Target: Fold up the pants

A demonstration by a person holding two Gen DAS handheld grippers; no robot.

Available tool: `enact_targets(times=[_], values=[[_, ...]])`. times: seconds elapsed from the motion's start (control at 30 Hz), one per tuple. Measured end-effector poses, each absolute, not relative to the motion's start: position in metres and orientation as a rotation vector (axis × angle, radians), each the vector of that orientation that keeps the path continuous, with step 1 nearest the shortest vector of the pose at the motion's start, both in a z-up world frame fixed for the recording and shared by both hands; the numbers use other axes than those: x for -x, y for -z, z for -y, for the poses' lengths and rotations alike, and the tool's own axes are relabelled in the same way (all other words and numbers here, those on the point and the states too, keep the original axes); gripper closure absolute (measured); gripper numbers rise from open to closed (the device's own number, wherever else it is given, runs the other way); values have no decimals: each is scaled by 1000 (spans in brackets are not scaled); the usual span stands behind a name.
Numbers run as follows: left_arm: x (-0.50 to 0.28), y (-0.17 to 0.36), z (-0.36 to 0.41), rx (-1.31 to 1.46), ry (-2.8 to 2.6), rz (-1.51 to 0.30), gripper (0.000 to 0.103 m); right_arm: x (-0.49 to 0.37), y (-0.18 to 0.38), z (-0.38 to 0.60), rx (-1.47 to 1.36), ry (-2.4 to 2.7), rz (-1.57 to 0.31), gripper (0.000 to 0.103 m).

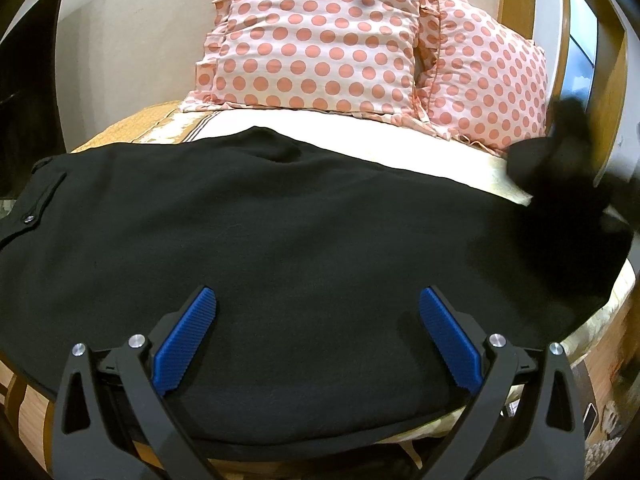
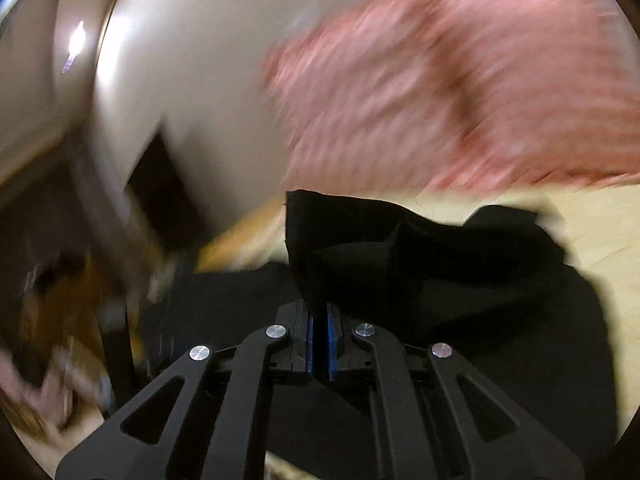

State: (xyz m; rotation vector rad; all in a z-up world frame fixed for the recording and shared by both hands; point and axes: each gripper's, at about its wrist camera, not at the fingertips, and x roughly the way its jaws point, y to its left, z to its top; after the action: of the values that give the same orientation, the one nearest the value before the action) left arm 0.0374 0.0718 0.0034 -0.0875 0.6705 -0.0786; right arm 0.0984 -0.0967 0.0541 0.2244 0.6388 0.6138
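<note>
Black pants (image 1: 280, 232) lie spread across the bed, waistband with a button at the left. My left gripper (image 1: 318, 300) is open, its blue pads (image 1: 186, 344) just above the near part of the fabric, holding nothing. In the right wrist view my right gripper (image 2: 319, 312) is shut on a bunched end of the black pants (image 2: 400, 256), lifted above the bed; the view is motion-blurred. In the left wrist view the right gripper with its cloth shows as a dark blur (image 1: 568, 160) at the right edge.
Two pink polka-dot pillows (image 1: 320, 40) lean against the wall at the bed's head. The pale yellow bedsheet (image 1: 500, 168) shows around the pants. A wooden bed frame (image 1: 560, 40) stands at the right, and the floor lies below the near edge.
</note>
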Motion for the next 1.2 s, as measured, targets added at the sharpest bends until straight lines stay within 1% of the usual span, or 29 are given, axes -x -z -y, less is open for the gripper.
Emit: enact_targets(times=[0.07,0.13,0.2,0.33,0.4,0.43,0.5,0.6,0.73,0.87,1.03,1.2], values=[[-36,-3,-73,96,86,-671,2,-105,-29,77,-203,-615,-737,98],[-36,-4,-75,104,100,-668,2,-110,-19,79,-257,-613,-774,98],[-35,-3,-76,102,105,-664,2,-112,-25,88,-294,-608,-751,98],[-34,-3,-75,102,104,-662,2,-114,-54,84,-320,-562,-630,98],[-34,-3,-76,104,106,-664,2,-108,-65,59,-165,-593,-608,98],[-34,-3,-77,110,109,-666,2,-100,-64,34,22,-607,-620,98],[-32,-4,-79,126,117,-673,2,-88,-51,5,229,-599,-639,98],[-28,-9,-85,159,134,-684,2,-86,-41,3,259,-576,-657,98],[-22,-12,-92,190,143,-685,2,-83,-41,-1,301,-545,-631,98],[-12,-22,-108,207,107,-636,2,-65,-38,-11,357,-502,-589,98],[5,-41,-160,324,-14,-532,2,-63,-29,-24,440,-465,-567,98],[19,-43,-220,471,-159,-496,2,-54,-28,-26,466,-467,-547,98]])
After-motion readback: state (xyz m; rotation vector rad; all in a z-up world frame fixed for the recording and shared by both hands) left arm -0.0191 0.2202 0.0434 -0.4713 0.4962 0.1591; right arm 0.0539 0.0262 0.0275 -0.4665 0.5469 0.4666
